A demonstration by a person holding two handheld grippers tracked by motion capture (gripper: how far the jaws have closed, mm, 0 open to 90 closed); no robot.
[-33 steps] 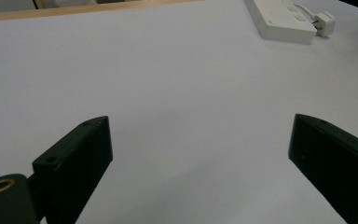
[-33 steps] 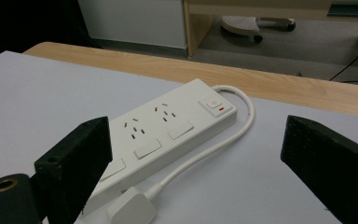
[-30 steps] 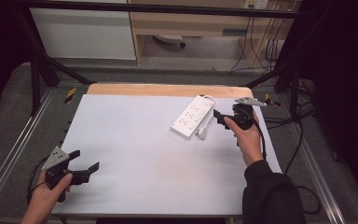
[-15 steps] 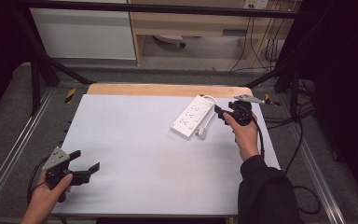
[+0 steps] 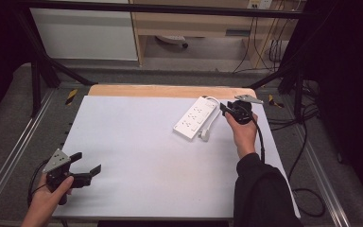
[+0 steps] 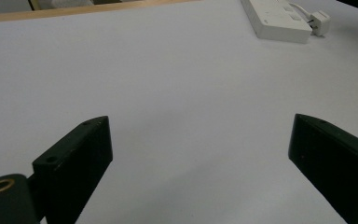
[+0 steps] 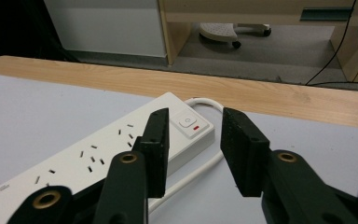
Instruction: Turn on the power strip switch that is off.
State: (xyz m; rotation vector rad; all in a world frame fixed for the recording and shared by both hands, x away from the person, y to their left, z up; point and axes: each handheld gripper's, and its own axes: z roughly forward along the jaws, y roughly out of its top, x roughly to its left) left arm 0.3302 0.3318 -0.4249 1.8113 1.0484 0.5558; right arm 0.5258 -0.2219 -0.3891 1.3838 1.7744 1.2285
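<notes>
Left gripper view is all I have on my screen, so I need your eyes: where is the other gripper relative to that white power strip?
Observer: The right gripper hovers at the power strip's switch end, by the table's far right.
Operator: Is it gripping anything?
Observer: No. Its jaws stand partly apart with nothing between them; the switch shows through the gap.
Operator: Where does the strip's cable go?
Observer: The white cable loops out of the switch end and runs back along the strip's side to the plug lying beside it.
</notes>
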